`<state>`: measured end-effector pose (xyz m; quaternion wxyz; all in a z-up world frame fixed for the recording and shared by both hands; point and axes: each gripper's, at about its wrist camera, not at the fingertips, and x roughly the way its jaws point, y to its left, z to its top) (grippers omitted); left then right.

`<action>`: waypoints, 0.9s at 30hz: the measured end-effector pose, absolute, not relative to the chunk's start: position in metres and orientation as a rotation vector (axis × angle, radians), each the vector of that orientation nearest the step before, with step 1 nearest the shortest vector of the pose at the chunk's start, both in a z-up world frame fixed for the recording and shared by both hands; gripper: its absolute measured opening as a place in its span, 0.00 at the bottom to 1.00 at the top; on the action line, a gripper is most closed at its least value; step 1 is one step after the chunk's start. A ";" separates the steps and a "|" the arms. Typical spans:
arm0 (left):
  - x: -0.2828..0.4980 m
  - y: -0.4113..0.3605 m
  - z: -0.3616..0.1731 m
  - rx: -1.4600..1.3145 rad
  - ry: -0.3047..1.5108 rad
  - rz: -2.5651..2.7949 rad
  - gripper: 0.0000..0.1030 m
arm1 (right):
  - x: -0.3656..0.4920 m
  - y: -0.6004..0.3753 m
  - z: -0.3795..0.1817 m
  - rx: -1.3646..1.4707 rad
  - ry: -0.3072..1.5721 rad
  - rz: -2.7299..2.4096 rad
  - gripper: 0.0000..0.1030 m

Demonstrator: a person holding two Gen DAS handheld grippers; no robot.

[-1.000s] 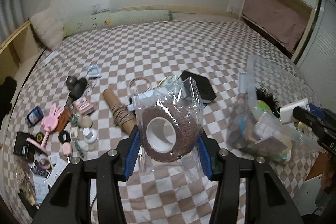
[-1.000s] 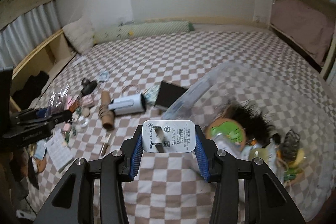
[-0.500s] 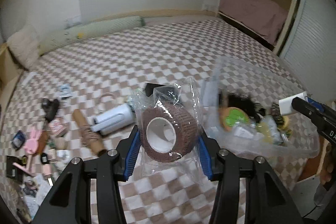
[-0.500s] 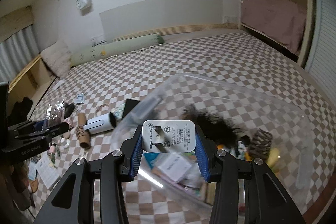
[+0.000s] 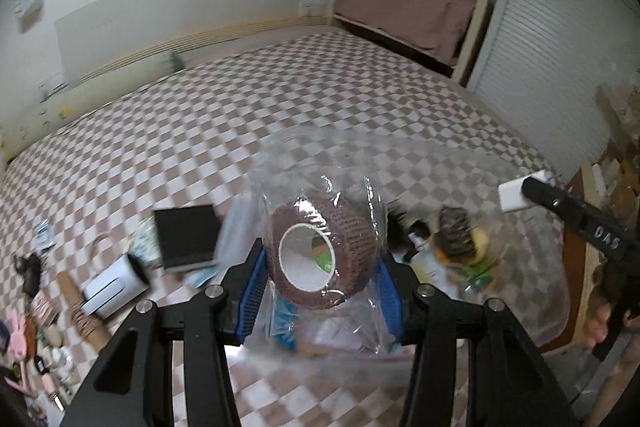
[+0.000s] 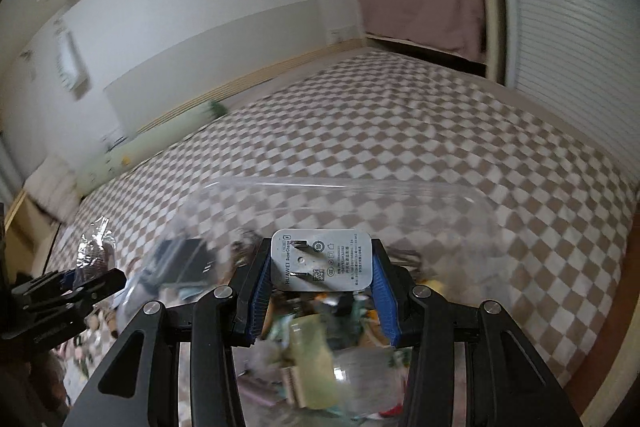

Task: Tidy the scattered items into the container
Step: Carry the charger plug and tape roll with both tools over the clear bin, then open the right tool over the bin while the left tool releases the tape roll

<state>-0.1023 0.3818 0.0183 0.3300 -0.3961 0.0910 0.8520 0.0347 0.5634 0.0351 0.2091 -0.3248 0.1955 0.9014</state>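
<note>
My left gripper (image 5: 320, 269) is shut on a brown bandage roll (image 5: 344, 259) wrapped in clear plastic, held above the near edge of a clear plastic container (image 5: 532, 291) full of small items. My right gripper (image 6: 320, 273) is shut on a white charger plug (image 6: 320, 259) with its prongs facing the camera, directly over the same container (image 6: 440, 203). In the left wrist view the right gripper (image 5: 520, 193) enters from the right with the plug (image 5: 512, 195). At the left of the right wrist view the left gripper (image 6: 86, 275) shows with the wrapped roll (image 6: 94, 247).
The checkered bed cover (image 5: 240, 115) carries scattered items at left: a black box (image 5: 184, 237), a white cylinder device (image 5: 114, 291), a cardboard tube (image 5: 80, 311) and a pink rabbit piece (image 5: 18, 333). A green bolster (image 5: 100, 91) lies by the far wall.
Both grippers have swung to the right with their loads, from over the scattered items to above the clear container. Neither grip has changed.
</note>
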 end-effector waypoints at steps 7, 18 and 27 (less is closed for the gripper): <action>-0.107 0.438 0.007 -1.017 0.321 2.179 0.49 | 0.024 0.591 0.011 -0.962 0.602 2.429 0.44; -0.126 0.488 -0.020 -1.122 0.337 2.087 0.49 | 0.013 0.590 -0.026 -1.234 0.646 2.395 0.44; -0.119 0.516 -0.034 -1.151 0.382 2.055 0.49 | 0.021 0.589 -0.034 -1.346 0.612 2.394 0.44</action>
